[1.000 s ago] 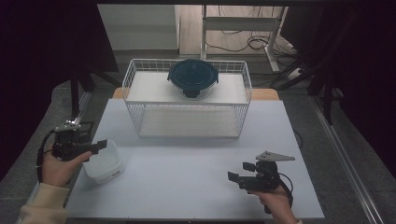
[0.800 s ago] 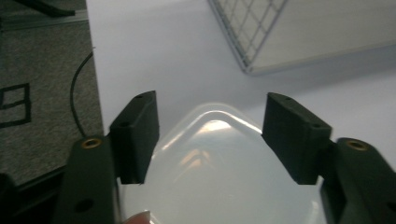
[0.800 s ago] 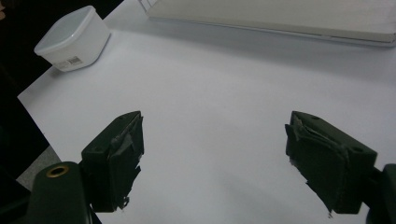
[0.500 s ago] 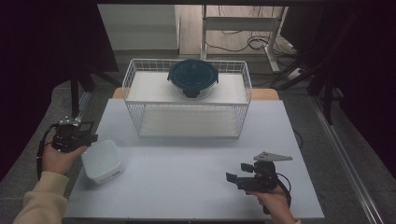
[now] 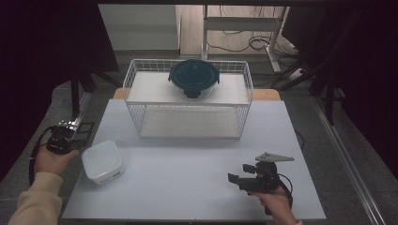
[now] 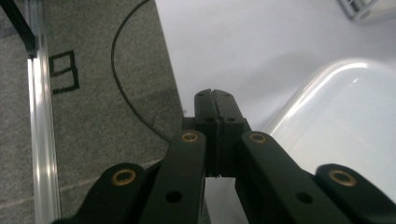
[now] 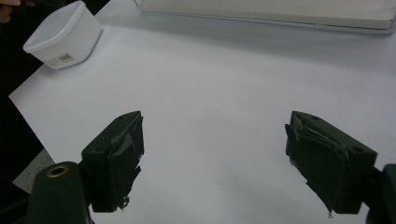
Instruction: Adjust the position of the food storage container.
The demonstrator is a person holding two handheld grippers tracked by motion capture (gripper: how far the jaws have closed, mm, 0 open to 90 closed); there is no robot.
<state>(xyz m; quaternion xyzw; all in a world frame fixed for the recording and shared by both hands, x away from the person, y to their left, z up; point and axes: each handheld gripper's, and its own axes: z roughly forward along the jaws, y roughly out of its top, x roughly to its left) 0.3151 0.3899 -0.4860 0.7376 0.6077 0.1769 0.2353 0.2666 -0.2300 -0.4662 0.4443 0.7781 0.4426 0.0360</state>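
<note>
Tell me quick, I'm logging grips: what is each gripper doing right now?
Left gripper: shut, nothing between its jaws, beside the white container.
Right gripper: open, empty, over the table.

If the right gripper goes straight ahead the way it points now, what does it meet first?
The right gripper stands open and points across the bare white table toward its left side. The way looks free for a long stretch. The white container lies a little off that line, so probably it would pass beside it; depth is unclear.
</note>
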